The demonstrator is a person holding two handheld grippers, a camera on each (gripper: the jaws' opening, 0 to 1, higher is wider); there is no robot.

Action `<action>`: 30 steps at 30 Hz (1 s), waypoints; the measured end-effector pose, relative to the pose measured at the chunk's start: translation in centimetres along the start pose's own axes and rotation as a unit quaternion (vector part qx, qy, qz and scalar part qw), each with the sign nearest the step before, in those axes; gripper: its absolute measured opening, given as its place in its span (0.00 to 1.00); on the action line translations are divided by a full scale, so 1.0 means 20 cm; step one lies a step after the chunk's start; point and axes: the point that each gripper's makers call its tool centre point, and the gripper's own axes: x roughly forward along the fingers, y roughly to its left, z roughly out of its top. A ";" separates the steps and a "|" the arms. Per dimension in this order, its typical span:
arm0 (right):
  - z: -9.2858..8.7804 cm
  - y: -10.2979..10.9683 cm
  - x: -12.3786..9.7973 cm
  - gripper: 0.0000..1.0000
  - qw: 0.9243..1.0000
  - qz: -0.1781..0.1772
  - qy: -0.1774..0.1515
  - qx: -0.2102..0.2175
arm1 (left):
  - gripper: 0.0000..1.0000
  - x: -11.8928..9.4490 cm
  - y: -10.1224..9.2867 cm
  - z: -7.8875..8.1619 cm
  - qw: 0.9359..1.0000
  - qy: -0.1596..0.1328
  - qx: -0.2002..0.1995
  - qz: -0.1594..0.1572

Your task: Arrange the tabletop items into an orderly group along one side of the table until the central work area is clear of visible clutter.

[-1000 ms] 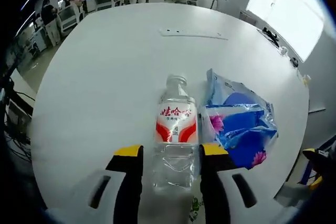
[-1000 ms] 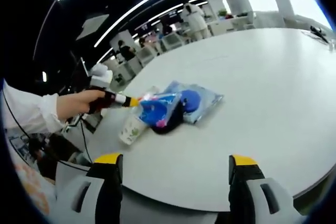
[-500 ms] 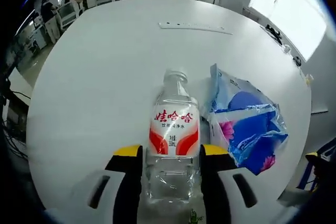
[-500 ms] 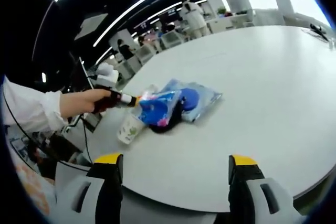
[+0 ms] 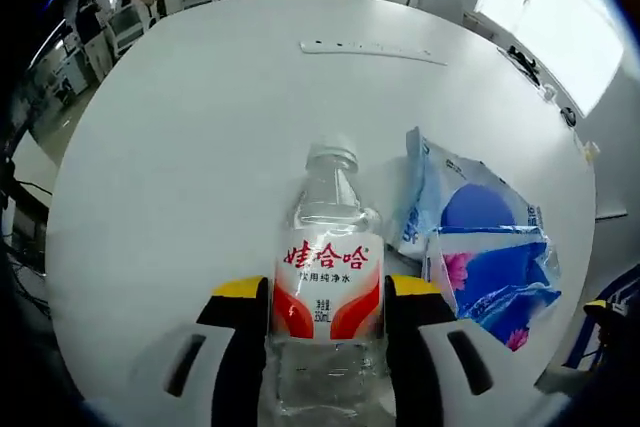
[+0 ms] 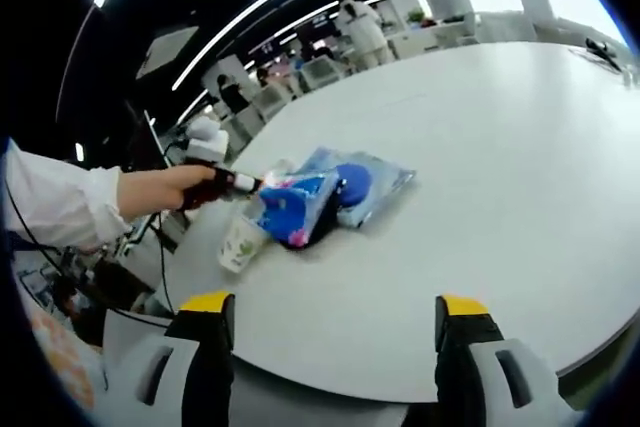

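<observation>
A clear water bottle (image 5: 328,247) with a red and white label lies between the yellow-tipped jaws of my left gripper (image 5: 325,292), which press on both its sides; its cap points away from me. To its right, blue flowered plastic packs (image 5: 480,237) lie on the white table (image 5: 180,147). My right gripper (image 6: 333,305) stands open near the table's edge with nothing between its jaws. It faces the blue packs (image 6: 320,197), a white cup (image 6: 238,242) with green print, and the left gripper (image 6: 222,182) held in a person's hand.
A long thin strip (image 5: 370,48) lies far across the table. Desks, chairs and people (image 6: 360,22) stand behind the table. Bright windows (image 5: 560,17) are at the right. Much of the table around the packs is bare.
In the left gripper view the bottle has come closer and sits deeper between the jaws, and the blue packs have shifted right. The right gripper view has hardly changed.
</observation>
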 end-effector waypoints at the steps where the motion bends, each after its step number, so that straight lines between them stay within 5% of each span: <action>1: 0.00 0.00 0.00 0.84 1.000 0.000 0.000 0.000 | 0.47 0.00 0.00 0.00 1.000 -0.001 0.001 0.001; 8: -0.01 0.00 0.02 0.83 1.000 0.003 0.005 0.000 | 0.44 0.03 0.01 0.02 0.999 -0.013 0.050 0.014; 21: 0.03 -0.03 -0.01 0.82 1.000 -0.006 -0.008 0.000 | 0.37 -0.02 0.00 0.04 0.999 -0.034 0.041 0.008; 30: 0.05 -0.03 -0.02 0.82 1.000 -0.004 -0.013 -0.012 | 0.36 -0.18 0.04 0.09 0.996 -0.085 0.005 -0.002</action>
